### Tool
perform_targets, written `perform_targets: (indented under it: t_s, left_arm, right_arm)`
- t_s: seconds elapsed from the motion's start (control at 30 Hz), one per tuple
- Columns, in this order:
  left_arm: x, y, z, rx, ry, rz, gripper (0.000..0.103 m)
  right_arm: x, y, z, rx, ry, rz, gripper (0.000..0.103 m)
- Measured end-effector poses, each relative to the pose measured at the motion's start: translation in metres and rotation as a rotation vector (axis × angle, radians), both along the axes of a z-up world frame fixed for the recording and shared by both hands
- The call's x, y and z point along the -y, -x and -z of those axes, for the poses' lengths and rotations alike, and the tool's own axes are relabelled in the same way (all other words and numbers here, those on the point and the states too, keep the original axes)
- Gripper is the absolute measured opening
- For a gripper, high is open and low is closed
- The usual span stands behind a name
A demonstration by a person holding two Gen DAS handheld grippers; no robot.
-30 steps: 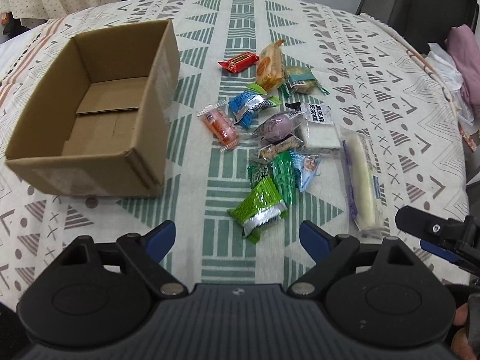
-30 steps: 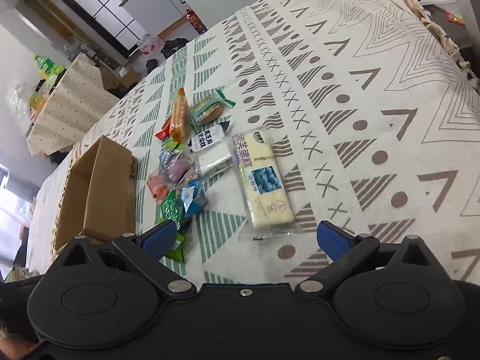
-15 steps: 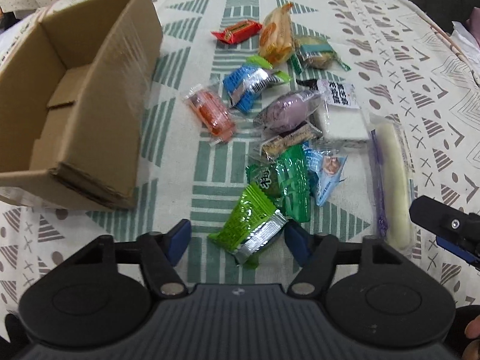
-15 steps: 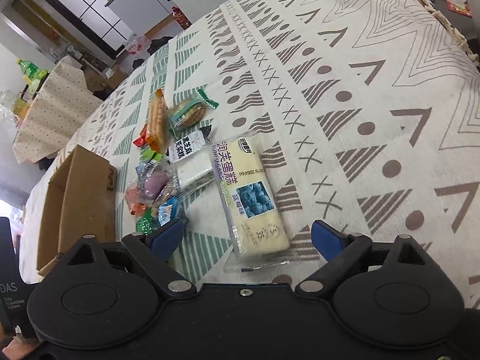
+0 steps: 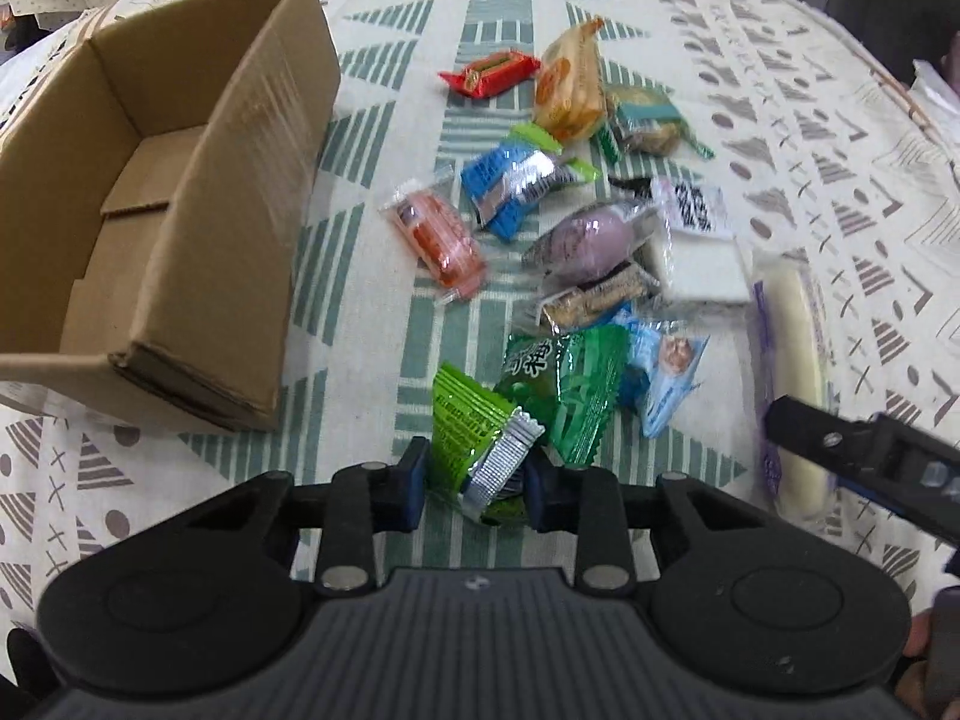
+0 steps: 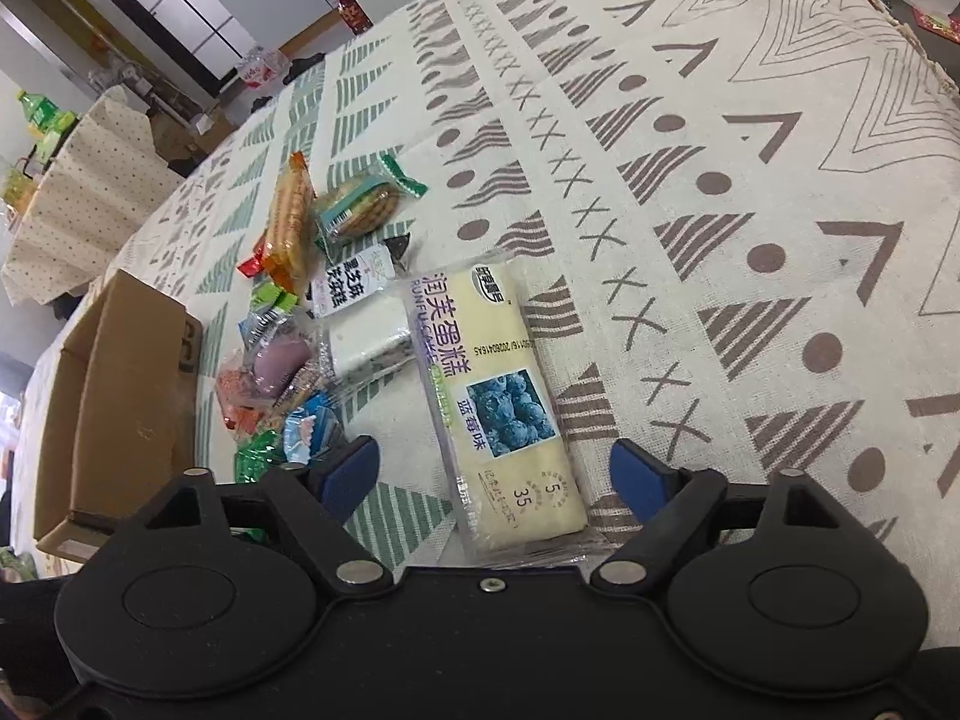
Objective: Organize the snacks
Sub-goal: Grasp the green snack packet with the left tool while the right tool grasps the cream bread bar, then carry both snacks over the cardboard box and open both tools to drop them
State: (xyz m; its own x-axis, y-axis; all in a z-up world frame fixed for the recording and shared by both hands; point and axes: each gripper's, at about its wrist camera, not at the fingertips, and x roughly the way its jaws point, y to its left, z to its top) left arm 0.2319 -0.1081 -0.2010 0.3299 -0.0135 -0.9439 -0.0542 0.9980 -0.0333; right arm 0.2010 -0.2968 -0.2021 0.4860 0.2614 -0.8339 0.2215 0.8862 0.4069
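A heap of wrapped snacks lies on the patterned cloth beside an open cardboard box (image 5: 180, 240). My left gripper (image 5: 476, 483) points down at the heap's near end. Its jaws are closing, and the pads press on a light green snack packet (image 5: 471, 420), which crumples between them. My right gripper (image 6: 498, 474) straddles the near end of a long blueberry cake pack (image 6: 498, 396). Its jaws are closing too, but both pads stand clear of the pack. In the left wrist view one right finger (image 5: 840, 438) hovers over that cake pack (image 5: 792, 348).
Behind the held packet lie a dark green packet (image 5: 570, 384), a light blue one (image 5: 666, 372), a purple bun (image 5: 585, 237), a white cake (image 5: 696, 252), an orange-red pack (image 5: 441, 240), a blue one (image 5: 510, 186) and a red bar (image 5: 489, 73). The box (image 6: 120, 384) stands left.
The left gripper sank onto the heap and its jaws closed from wide apart onto the light green packet. The right gripper came down closer over the cake pack, its jaws narrowing slightly.
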Motion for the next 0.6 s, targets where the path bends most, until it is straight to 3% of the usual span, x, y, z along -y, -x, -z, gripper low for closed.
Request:
perform_targets:
  t_s: [0.17,0.23,0.27,0.3,0.6]
  left_arm:
    - [-0.003,0.007,-0.012,0.072,0.003,-0.003,0.031]
    - [-0.004,0.009,-0.018,0.089,0.016,-0.009,0.031]
    - [-0.004,0.010,-0.022,0.101,0.019,-0.008,0.031]
    - [-0.004,0.012,-0.027,0.115,0.022,-0.004,0.031]
    - [-0.016,0.025,-0.066,0.223,0.101,-0.015,0.031]
  right_arm:
    - [-0.008,-0.005,0.003,-0.002,0.050,-0.007,0.080]
    - [-0.010,-0.004,0.003,-0.001,0.068,-0.007,0.065]
    - [-0.011,-0.004,0.002,-0.005,0.084,-0.003,0.048]
    - [-0.010,-0.003,0.001,-0.008,0.089,0.009,0.040]
    - [-0.013,0.018,-0.036,0.061,0.104,0.045,0.033]
